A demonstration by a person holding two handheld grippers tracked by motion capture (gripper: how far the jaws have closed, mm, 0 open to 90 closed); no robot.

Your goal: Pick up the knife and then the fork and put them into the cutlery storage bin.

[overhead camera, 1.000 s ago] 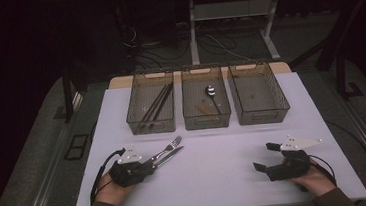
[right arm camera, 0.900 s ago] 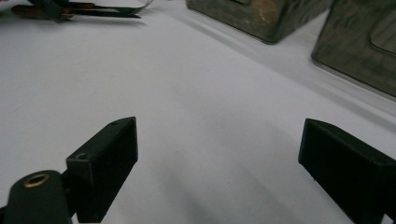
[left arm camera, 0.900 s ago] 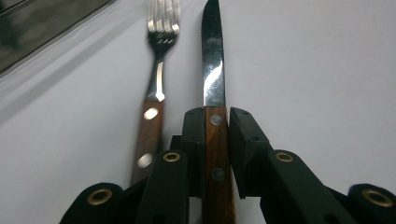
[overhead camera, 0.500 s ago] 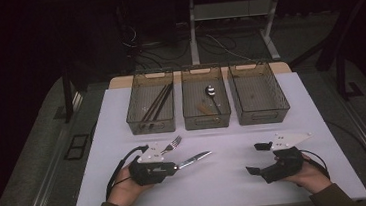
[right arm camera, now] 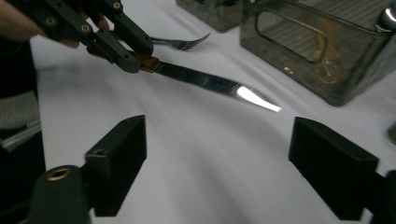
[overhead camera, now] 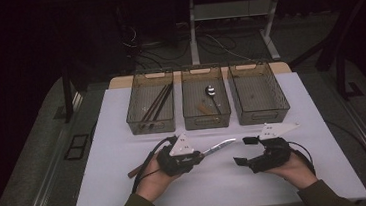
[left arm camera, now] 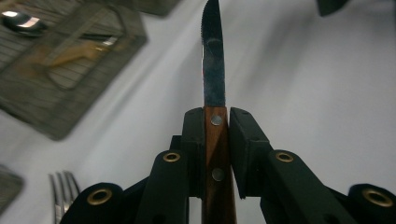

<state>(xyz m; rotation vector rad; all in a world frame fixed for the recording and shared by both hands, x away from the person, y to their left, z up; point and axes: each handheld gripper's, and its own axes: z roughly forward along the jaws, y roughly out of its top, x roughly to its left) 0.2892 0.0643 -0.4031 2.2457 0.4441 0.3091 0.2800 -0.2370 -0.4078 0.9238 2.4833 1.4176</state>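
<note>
Now the left gripper [overhead camera: 201, 155] clamps a wooden-handled knife [overhead camera: 218, 147], which it has lifted off the white table [overhead camera: 124, 138] toward the right gripper [overhead camera: 243, 150], whose empty jaws have been closing slightly. Farther back, a fork [right arm camera: 182, 43] lies before three bins [overhead camera: 205, 98].

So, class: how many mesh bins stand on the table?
3, in a row at the table's far edge: left bin, middle bin, right bin. None looks hidden.
</note>
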